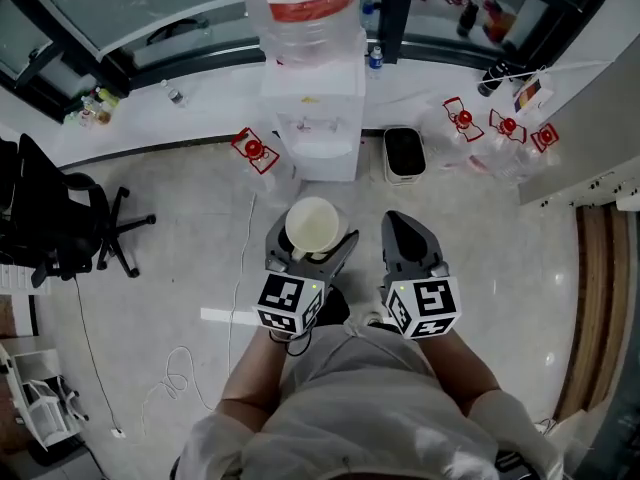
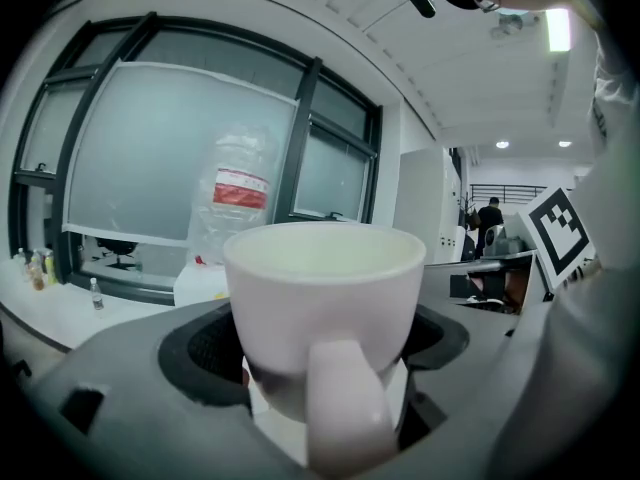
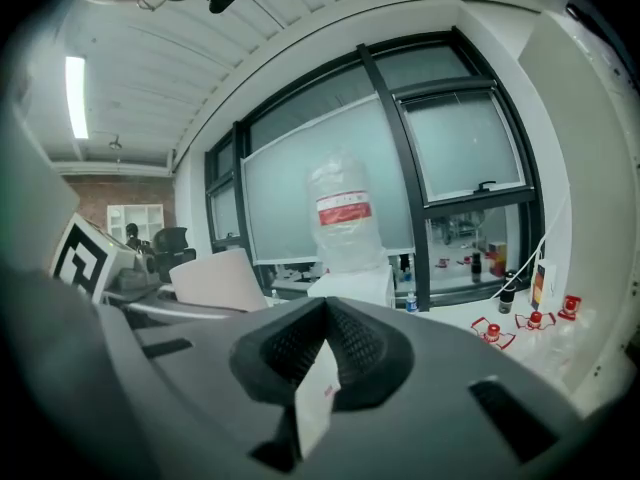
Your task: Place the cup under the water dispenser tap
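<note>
Ahead, the water dispenser (image 1: 312,118) is being faced across the floor, well apart from the white cup (image 1: 312,224), which is being pinched upright between the fingers of the left gripper (image 1: 310,253); the fingers of the right gripper (image 1: 408,230) are being held pressed together.

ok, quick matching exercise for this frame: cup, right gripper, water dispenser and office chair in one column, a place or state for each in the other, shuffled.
Things
1. cup
2. right gripper
3. water dispenser
4. office chair

Place or state
A. jaws together, holding nothing
B. far left of the head view
C. clamped in the left gripper, handle toward that gripper's camera
D. ahead of both grippers, bottle on top

Pairs: 1-C, 2-A, 3-D, 4-B
</note>
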{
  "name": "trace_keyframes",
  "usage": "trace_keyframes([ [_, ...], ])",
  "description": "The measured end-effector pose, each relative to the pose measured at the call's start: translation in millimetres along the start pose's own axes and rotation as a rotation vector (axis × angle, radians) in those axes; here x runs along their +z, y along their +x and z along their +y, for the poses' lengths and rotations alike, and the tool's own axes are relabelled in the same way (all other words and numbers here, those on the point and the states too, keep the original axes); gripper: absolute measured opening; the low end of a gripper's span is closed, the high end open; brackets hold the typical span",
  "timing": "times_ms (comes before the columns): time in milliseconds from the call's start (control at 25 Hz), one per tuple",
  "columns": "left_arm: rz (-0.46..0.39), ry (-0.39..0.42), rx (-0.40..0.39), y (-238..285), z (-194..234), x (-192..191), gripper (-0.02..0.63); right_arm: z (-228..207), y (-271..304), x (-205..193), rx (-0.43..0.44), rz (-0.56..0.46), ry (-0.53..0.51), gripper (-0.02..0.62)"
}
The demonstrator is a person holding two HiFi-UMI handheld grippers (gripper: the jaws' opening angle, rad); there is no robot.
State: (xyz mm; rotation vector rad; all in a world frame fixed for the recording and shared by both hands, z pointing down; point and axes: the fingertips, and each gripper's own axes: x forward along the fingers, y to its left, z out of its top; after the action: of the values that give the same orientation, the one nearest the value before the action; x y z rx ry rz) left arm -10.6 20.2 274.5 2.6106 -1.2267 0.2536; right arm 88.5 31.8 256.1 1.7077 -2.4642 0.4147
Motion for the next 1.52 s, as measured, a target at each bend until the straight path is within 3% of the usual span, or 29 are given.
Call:
trace_keyframes([
  [320, 0.059, 0.034, -0.118, 41.0, 83.0, -0.6, 0.457, 5.2, 89.9, -8.3, -0.128, 0.051, 0.046, 0.025],
  [440, 0.070, 0.057, -0.151, 53.9, 101.0, -7.1, 0.456, 9.5, 116.7, -15.2, -0.133, 0.071, 0.077, 0.025],
  [640, 0.090, 0.004, -0.164, 81.0, 127.4, -36.5, 0.456, 3.2, 153.6, -40.0, -0.138, 0.135, 0.098, 0.026],
  [840, 0.115, 0.036, -0.163, 113.3, 144.7, -86.9, 0.457, -15.6, 185.2, -84.4, -0.121, 0.217, 0.102, 0.026],
  [1240, 0.157, -0.029, -0.063, 179.6, 182.4, -212.9, 0.457, -54.7, 242.8, -194.3, -0.069, 0.300, 0.118, 0.025],
  [1520, 0.174, 0.028, -0.080, 220.2, 195.9, -295.0, 0.457, -79.7, 274.8, -279.2, -0.079, 0.359, 0.114, 0.026],
])
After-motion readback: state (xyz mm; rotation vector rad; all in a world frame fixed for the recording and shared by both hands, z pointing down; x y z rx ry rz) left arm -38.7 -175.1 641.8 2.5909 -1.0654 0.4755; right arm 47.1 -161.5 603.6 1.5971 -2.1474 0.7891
